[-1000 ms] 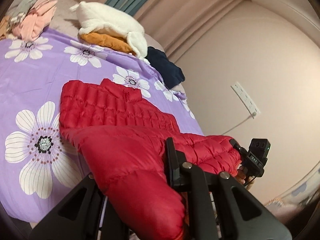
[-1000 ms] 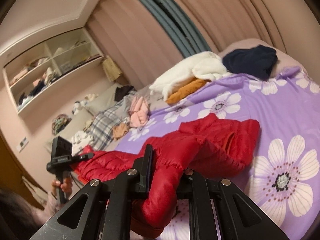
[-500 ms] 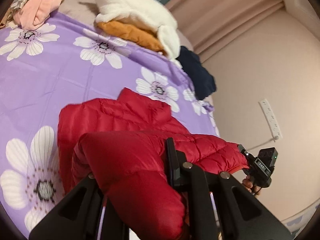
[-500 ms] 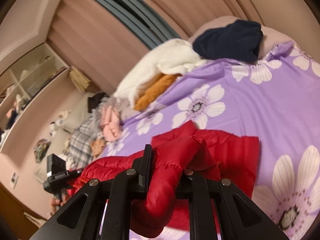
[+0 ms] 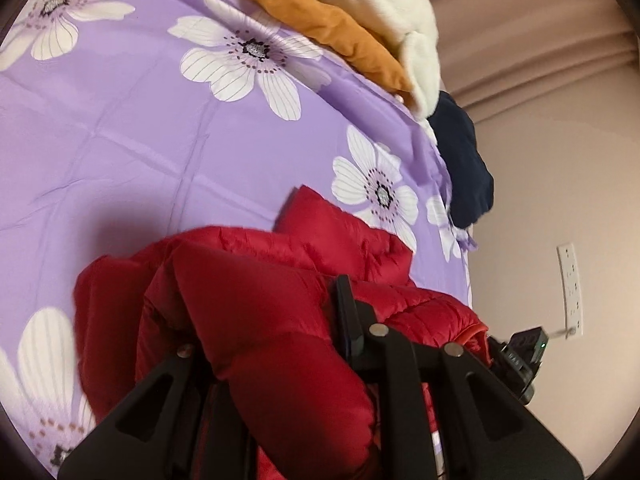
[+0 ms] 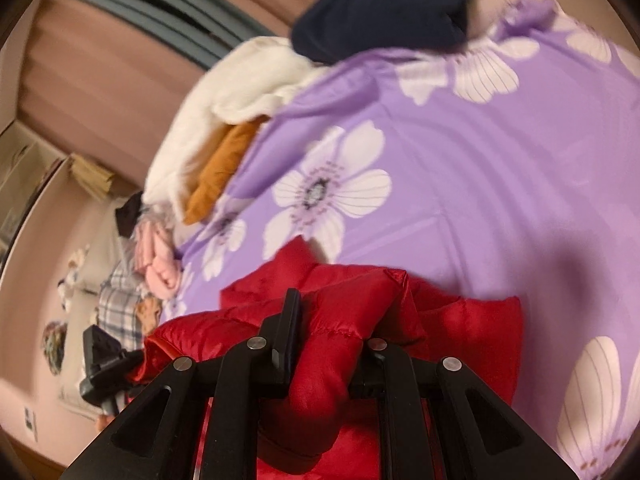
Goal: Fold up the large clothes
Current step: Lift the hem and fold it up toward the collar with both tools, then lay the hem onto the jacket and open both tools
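Observation:
A red puffer jacket [image 5: 320,240] lies partly doubled over on the purple flowered bedspread [image 5: 120,140]. In the left wrist view my left gripper [image 5: 264,320] pinches a thick fold of it; the jaws are opening slightly with the fabric still pressed between them. In the right wrist view my right gripper [image 6: 332,320] is shut on another fold of the jacket [image 6: 472,328], low over the bedspread [image 6: 480,160]. Each view shows the other gripper's black body at the jacket's far end [image 5: 524,356] [image 6: 100,364].
A white fleece [image 5: 360,0] on an orange garment [image 5: 332,36] and a navy garment [image 5: 460,152] lie at the bed's far edge. Pink clothes [image 6: 156,256] and a plaid piece [image 6: 120,300] sit to one side. A wall socket strip [image 5: 570,288] is on the wall beside the bed.
Both grippers have carried the jacket's near edge forward and down over its far part. The jacket now shows shorter and more bunched, and more bare bedspread fills both views.

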The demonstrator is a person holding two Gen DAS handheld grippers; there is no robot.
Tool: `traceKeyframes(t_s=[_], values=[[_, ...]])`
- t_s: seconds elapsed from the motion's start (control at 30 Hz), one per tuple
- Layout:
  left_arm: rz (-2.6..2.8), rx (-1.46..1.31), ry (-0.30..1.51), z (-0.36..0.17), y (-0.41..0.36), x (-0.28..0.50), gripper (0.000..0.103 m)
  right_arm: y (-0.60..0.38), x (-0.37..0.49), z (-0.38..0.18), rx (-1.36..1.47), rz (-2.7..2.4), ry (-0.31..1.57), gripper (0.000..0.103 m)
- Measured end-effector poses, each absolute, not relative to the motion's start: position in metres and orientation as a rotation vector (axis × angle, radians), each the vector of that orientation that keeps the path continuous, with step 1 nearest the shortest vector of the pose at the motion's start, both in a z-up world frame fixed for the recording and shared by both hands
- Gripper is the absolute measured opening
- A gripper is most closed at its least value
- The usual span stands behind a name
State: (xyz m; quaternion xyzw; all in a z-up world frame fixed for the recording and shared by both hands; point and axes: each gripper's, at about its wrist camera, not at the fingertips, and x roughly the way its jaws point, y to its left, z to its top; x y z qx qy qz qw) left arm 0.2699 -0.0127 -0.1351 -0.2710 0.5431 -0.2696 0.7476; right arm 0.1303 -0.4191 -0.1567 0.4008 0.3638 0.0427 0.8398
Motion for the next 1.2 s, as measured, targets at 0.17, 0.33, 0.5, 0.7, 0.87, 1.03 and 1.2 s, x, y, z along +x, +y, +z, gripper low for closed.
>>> traceKeyframes(t_s=[0.17,0.33,0.5,0.7,0.87,1.03,1.2], values=[[-0.557,-0.641,1.229,-0.152,-0.023,0.291,0.022,-0.428,0.141,-0.177,0.917,0.06,0.816,0.016],[-0.552,-0.759,1.243,-0.156,-0.015,0.302,0.042,-0.439,0.144,-0.185,1.052,0.082,0.812,0.033],[-0.525,-0.829,1.159,-0.136,0.007,0.308,0.081,-0.449,0.137,-0.179,1.18,0.116,0.73,0.064],[-0.435,-0.754,1.075,-0.112,0.036,0.302,0.081,-0.457,0.12,-0.149,1.118,0.034,0.632,0.071],[-0.459,-0.499,1.011,-0.087,0.019,0.271,0.081,-0.433,0.107,-0.109,0.84,-0.016,0.594,0.071],[-0.472,-0.167,0.939,-0.085,-0.022,0.229,0.079,-0.367,0.102,-0.099,0.404,-0.033,0.683,0.071],[-0.478,0.011,0.944,-0.111,-0.052,0.207,0.075,-0.323,0.109,-0.128,0.162,-0.032,0.789,0.068]])
